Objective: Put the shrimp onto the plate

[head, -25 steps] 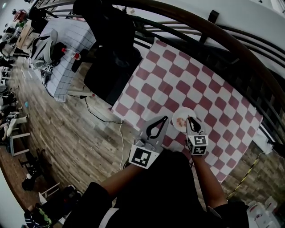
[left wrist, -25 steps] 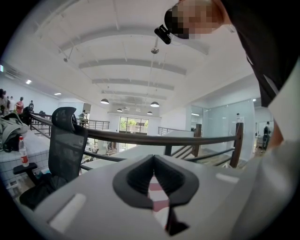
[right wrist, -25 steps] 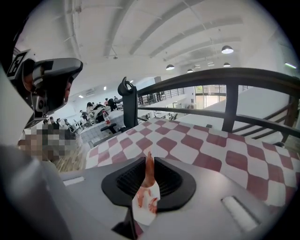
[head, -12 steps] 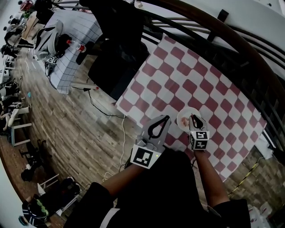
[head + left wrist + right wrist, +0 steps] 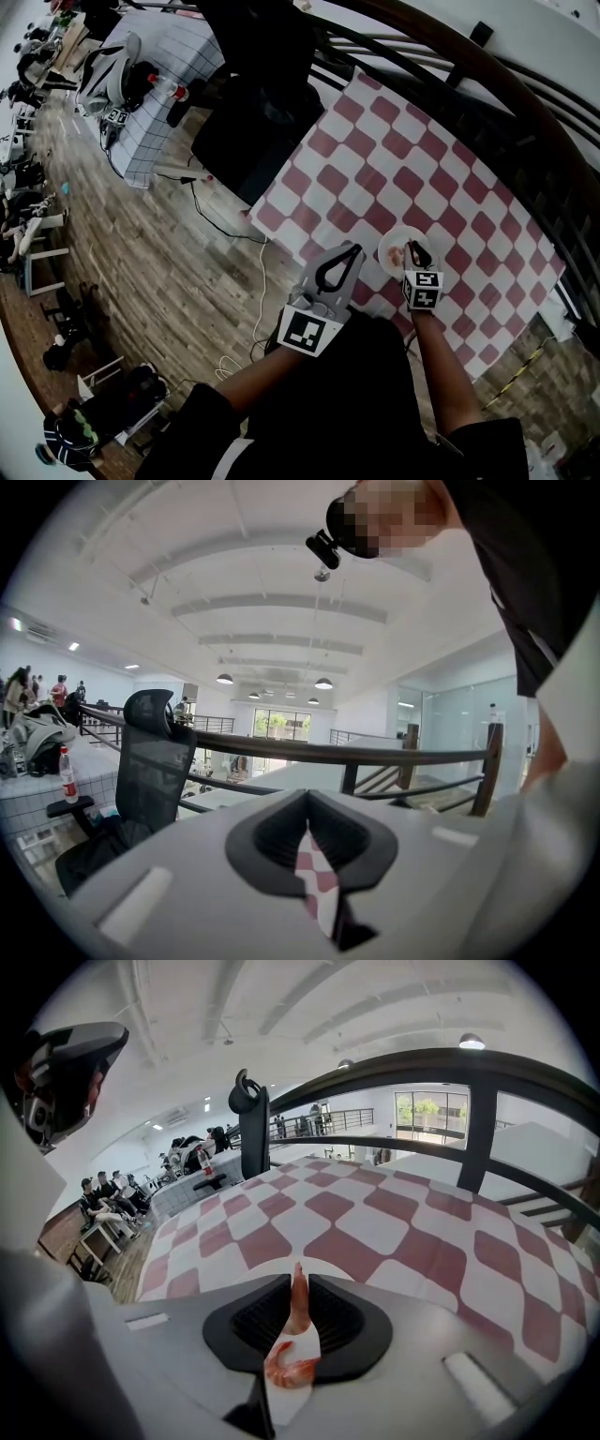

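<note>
Orange shrimp [image 5: 297, 1299] pinched between the right gripper's [image 5: 298, 1283] fingers [image 5: 336, 1314], over plate [image 5: 287, 1399].

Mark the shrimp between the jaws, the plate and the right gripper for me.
shrimp [image 5: 298, 1299], right gripper view, on its body between the jaws.
plate [image 5: 395, 235], head view, on its bare far rim.
right gripper [image 5: 413, 248], head view, between its fingertips.

Place: open-plan office, up on a mezzanine.
Signs: railing [image 5: 487, 70] is curving past a checked table [image 5: 412, 169]; people [image 5: 103, 1206] are sitting at desks; mesh chair [image 5: 155, 752] is standing nearby.
</note>
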`<state>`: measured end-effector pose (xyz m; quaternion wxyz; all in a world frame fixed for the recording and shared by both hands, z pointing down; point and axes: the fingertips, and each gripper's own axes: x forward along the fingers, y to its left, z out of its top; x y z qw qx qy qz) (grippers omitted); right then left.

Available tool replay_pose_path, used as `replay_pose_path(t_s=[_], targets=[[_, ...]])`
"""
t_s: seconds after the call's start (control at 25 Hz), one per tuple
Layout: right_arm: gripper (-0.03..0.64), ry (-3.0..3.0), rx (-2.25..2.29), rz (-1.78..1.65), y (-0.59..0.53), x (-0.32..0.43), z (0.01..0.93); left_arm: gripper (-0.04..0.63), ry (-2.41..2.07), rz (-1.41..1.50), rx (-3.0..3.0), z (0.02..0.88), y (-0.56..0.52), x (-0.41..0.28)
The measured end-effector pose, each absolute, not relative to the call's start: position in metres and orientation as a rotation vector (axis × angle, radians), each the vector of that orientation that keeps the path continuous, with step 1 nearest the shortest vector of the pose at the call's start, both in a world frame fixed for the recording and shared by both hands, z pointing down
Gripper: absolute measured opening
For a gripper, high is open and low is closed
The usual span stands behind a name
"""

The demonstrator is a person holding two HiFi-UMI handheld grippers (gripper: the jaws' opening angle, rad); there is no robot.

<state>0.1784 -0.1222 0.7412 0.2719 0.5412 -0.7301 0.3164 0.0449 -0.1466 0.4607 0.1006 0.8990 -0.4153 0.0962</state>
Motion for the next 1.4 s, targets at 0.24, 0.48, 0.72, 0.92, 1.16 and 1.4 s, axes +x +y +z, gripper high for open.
replay_pose_path(t_s=[0.24, 0.48, 0.72, 0.92, 1.16, 1.4], targets=[[0.058, -1.937, 1.421, 0.86, -0.125, 0.176, 0.753, 0.006, -1.236, 0.285, 2.652, 0.462, -0.15, 0.042], [0.058, -1.923, 1.424, 0.885, -0.124, 0.179, 0.759, 0.006, -1.252, 0.28, 2.634, 0.463, -0.148, 0.038], [0.06, -1.939, 1.388, 0.915, -0.122, 0.176, 0.762, 0.006, -1.246, 0.261, 2.621, 0.459, -0.149, 0.038], [0.065, -1.931, 1.36, 0.924, -0.12, 0.172, 0.763, 0.006, -1.248, 0.248, 2.631, 0.457, -0.147, 0.036], [0.072, -1.922, 1.367, 0.914, -0.12, 0.174, 0.761, 0.006, -1.244, 0.246, 2.628, 0.458, -0.146, 0.036], [0.063, -1.959, 1.394, 0.894, -0.116, 0.171, 0.741, 0.006, -1.23, 0.228, 2.647, 0.456, -0.142, 0.036]])
